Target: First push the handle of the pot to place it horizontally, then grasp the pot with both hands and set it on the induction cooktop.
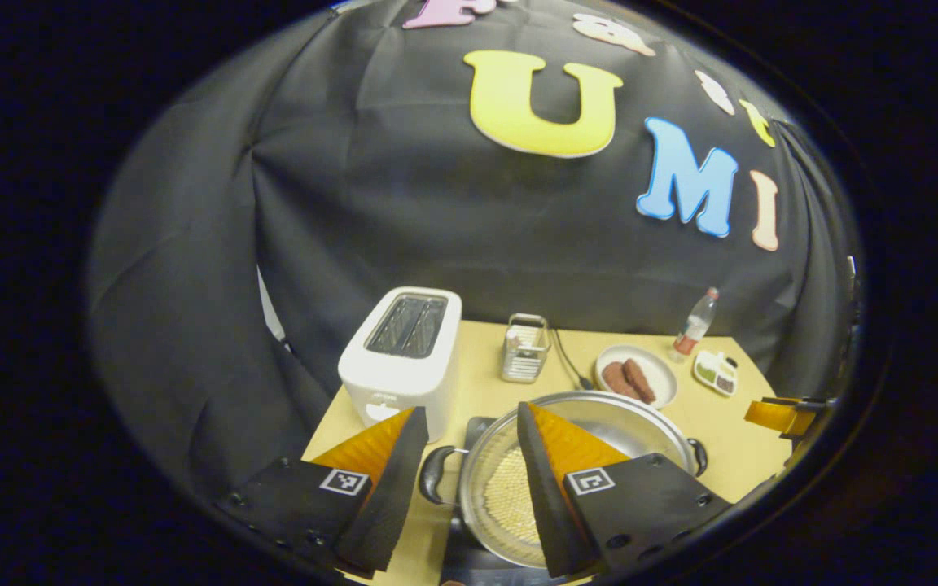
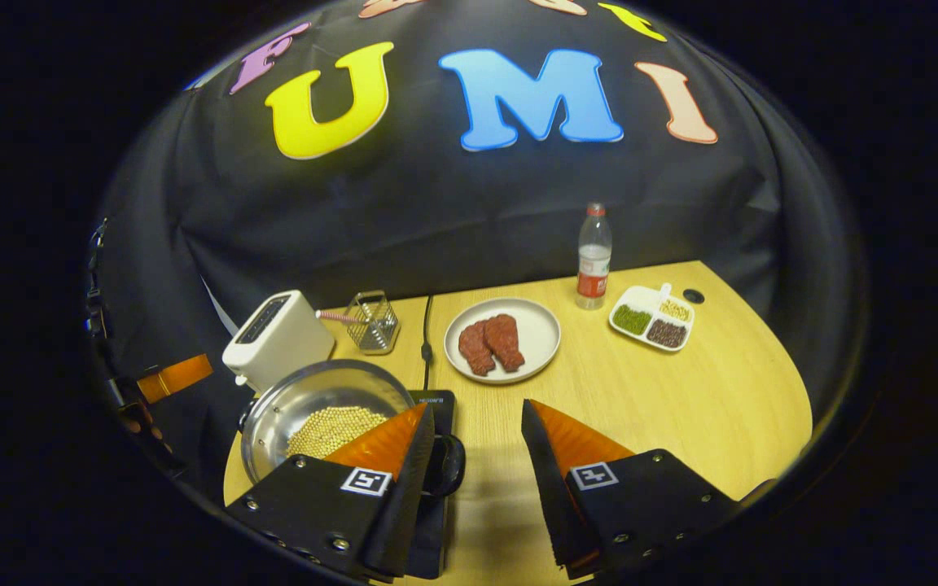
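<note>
Your left gripper (image 1: 469,456) is spread wide, with the pot's (image 1: 599,423) near loop handle (image 1: 435,474) sitting in the gap between its fingers, closer to the left finger than the right, and nothing pinched. Your right gripper (image 2: 477,452) is just as released; the pot's (image 2: 314,407) other loop handle (image 2: 449,465) peeks out just right of its left finger, again inside the gap but untouched. The pot, with pale grains in its bottom, appears to rest over the dark induction cooktop (image 2: 436,403), so judge this as either the grasp or the let-go. If you are grasping, slide each gripper until its handle is centred between the fingers, then close both together so the pot does not swing. Keep it level, or the grains may shift. Mind the toaster (image 1: 404,358) just beyond your left finger, and the plate of meat (image 2: 503,338) ahead of your right gripper
</note>
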A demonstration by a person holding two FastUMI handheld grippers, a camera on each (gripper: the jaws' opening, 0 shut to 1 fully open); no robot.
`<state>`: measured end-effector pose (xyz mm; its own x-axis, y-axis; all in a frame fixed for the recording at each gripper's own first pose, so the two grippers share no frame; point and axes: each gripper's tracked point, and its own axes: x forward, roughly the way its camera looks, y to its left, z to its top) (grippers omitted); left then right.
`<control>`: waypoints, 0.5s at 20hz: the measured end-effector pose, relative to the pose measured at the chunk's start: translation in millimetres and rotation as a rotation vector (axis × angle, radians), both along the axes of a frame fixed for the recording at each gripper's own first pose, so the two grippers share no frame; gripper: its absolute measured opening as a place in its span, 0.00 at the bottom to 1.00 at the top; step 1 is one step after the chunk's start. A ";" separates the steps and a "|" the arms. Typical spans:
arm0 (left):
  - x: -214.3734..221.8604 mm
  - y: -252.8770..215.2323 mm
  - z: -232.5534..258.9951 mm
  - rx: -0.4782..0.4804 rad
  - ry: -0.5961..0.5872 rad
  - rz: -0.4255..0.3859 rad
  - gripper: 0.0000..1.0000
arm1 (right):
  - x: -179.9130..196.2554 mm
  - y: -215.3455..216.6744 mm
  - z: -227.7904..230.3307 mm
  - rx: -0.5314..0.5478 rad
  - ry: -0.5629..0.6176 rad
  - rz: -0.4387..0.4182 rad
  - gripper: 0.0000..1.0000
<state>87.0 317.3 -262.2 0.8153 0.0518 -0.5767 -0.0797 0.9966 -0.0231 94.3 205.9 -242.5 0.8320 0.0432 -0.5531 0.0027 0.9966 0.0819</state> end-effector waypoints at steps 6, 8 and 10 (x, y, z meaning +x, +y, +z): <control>-15.8 -107.3 78.2 -0.003 -0.167 -0.020 0.73 | -20.8 -61.7 87.5 -0.051 -0.178 -0.001 0.65; -19.6 -141.3 101.3 -0.019 -0.226 -0.019 0.74 | -27.5 -85.2 115.0 -0.068 -0.246 -0.019 0.65; -26.6 -171.6 124.9 -0.030 -0.280 -0.028 0.75 | -37.2 -107.3 142.0 -0.075 -0.301 -0.040 0.65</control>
